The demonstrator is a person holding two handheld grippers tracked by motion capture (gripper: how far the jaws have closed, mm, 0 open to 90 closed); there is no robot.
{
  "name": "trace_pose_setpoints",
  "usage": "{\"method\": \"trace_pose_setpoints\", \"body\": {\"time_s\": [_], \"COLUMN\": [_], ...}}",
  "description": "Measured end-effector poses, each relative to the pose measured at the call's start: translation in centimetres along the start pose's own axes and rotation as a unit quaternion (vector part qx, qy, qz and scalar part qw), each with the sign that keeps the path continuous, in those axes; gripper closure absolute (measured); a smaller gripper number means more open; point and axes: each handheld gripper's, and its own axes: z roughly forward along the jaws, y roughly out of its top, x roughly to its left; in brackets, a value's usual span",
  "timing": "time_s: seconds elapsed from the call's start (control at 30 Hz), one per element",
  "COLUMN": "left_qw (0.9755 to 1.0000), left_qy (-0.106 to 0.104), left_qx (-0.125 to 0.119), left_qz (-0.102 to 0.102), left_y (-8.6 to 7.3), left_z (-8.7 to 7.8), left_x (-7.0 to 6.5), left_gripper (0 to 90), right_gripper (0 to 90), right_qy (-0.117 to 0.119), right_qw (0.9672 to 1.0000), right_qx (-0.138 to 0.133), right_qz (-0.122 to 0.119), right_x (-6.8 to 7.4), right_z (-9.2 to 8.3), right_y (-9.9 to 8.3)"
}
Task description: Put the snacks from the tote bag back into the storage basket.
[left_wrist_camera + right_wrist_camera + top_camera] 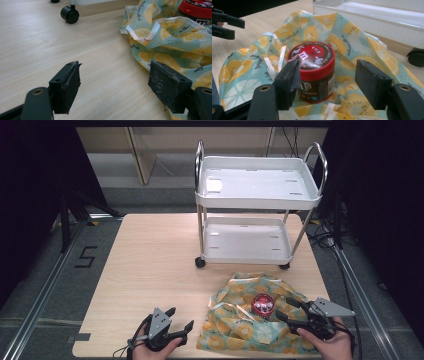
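A round red-lidded candy tub (263, 304) (313, 70) stands upright on a crumpled lemon-print cloth (250, 320) (249, 75) (172, 40) at the table's near right. My right gripper (292, 311) (329, 82) is open at the cloth's right edge, jaws pointing left toward the tub and a little short of it. Held low over bare wood to the left of the cloth, my left gripper (180, 319) (115, 87) is open and empty; its right jaw sits by the cloth's edge.
A white two-shelf trolley (257, 205) with chrome handles stands on the far half of the wooden table (150, 270); its black caster (69, 14) lies ahead of my left gripper. Dark curtains flank the table, and floor rails run along both sides.
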Motion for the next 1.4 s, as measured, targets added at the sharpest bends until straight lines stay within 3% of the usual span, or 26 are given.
{"method": "trace_pose_setpoints", "body": {"time_s": [0.07,0.1,0.13,0.23,0.27,0.4,0.43,0.5,0.6,0.7,0.77,0.8,0.83,0.97,1.0,1.03,1.13,1.17,1.2,1.23,1.27,1.3,1.4], "left_qw": [1.0,1.0,1.0,1.0,1.0,1.0,0.9999,0.9998,0.9998,1.0,1.0,0.9999,1.0,1.0,1.0,0.9999,0.9999,1.0,1.0,1.0,1.0,1.0,1.0], "left_qy": [0.0,0.0,0.002,0.004,0.003,0.003,0.002,-0.005,-0.005,0.002,0.002,0.003,0.002,-0.005,-0.004,-0.001,-0.007,-0.002,-0.002,-0.003,-0.003,-0.005,-0.002], "left_qx": [0.0,0.0,0.001,0.005,0.006,0.005,0.002,-0.007,-0.006,0.005,0.003,0.004,0.005,0.0,0.003,0.004,-0.007,0.003,0.003,0.003,0.003,0.002,0.003], "left_qz": [-0.001,-0.002,-0.003,-0.004,-0.002,-0.005,-0.014,-0.019,-0.018,-0.003,-0.003,-0.012,-0.004,-0.004,-0.003,-0.011,-0.006,0.0,0.0,-0.002,0.0,-0.001,-0.001], "left_y": [0.0,0.0,-0.1,-0.1,-0.1,-0.1,-0.2,-0.3,-0.3,-0.2,-0.2,-0.2,-0.2,-0.2,-0.2,-0.2,-0.1,-0.1,-0.1,-0.1,-0.1,-0.1,-0.1], "left_z": [0.0,0.0,0.0,0.0,0.0,0.0,0.1,0.3,0.3,0.0,0.0,0.0,0.0,0.1,0.1,0.0,0.1,0.0,0.0,0.0,0.0,0.0,0.0], "left_x": [0.0,0.0,-0.1,-0.1,-0.2,-0.2,-0.3,-0.4,-0.4,-0.3,-0.2,-0.3,-0.2,-0.3,-0.3,-0.4,-0.4,-0.3,-0.3,-0.3,-0.3,-0.3,-0.3], "left_gripper": [24.9,24.9,24.9,24.9,24.9,24.9,24.9,24.9,24.9,24.9,24.9,24.9,24.9,24.8,24.8,24.8,24.8,24.7,24.7,24.7,24.7,24.7,24.7], "right_gripper": [36.2,35.2,34.4,31.4,30.6,27.5,26.7,26.1,24.8,23.6,23.1,22.6,22.6,22.3,22.3,22.1,21.7,21.5,21.5,21.5,21.4,21.2,21.2], "right_qy": [0.005,0.007,0.009,0.013,0.016,0.023,0.02,0.019,0.024,0.031,0.033,0.038,0.038,0.035,0.038,0.036,0.033,0.036,0.037,0.037,0.039,0.036,0.039], "right_qw": [0.9999,0.9999,0.9997,0.9998,0.9995,0.9994,0.9997,0.9996,0.9993,0.9987,0.9984,0.9976,0.9971,0.9964,0.996,0.9959,0.9958,0.9955,0.9952,0.9951,0.9946,0.9944,0.9937], "right_qx": [0.004,-0.006,0.002,-0.013,0.0,0.017,0.013,0.019,0.027,0.038,0.045,0.057,0.065,0.076,0.077,0.082,0.079,0.086,0.085,0.086,0.095,0.095,0.1], "right_qz": [0.01,-0.014,0.022,0.012,0.028,0.018,0.006,0.012,0.009,-0.014,-0.011,-0.012,-0.013,-0.014,-0.023,-0.014,-0.031,-0.017,-0.032,-0.032,-0.017,-0.03,-0.031], "right_x": [0.3,0.0,0.5,0.2,0.5,0.4,0.0,0.0,0.0,0.1,0.2,0.6,0.6,0.8,0.6,0.8,0.6,0.8,0.6,0.6,0.8,0.6,0.7], "right_z": [0.0,0.2,0.1,0.6,0.6,1.1,1.2,1.2,1.4,2.4,2.6,3.0,3.2,3.8,4.0,4.1,4.5,4.5,4.8,5.0,5.0,5.2,5.7], "right_y": [0.0,0.1,0.1,0.3,0.4,0.8,1.2,1.5,1.9,2.4,2.5,2.4,2.3,2.2,2.2,2.1,2.0,2.0,1.9,1.9,1.8,1.8,1.8]}}
